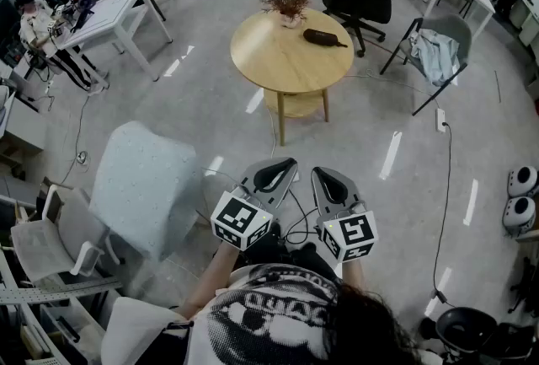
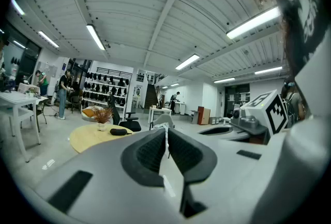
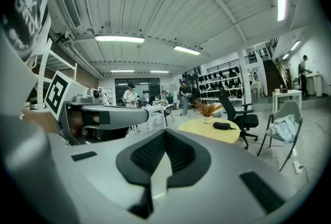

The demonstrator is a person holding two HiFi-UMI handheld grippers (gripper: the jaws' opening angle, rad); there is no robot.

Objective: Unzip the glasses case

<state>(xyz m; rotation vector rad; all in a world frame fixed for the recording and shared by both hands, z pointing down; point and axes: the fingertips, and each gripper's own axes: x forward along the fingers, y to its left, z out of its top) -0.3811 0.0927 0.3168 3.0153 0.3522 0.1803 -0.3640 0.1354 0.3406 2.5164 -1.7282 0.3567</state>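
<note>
Head view: the glasses case (image 1: 324,38) lies on the round worktop (image 1: 278,60), well apart from the left tongs (image 1: 283,163) and right tongs (image 1: 323,173), so I think stepping close comes first. Left gripper view: the left tongs are clenched on nothing. Right gripper view: the right tongs are clenched and empty too, so they should open near the worktop.

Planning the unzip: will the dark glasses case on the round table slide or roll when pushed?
The glasses case lies flat and long, so rolling seems unlikely. It looks small on the smooth round table, so it probably slides unless held.
</note>
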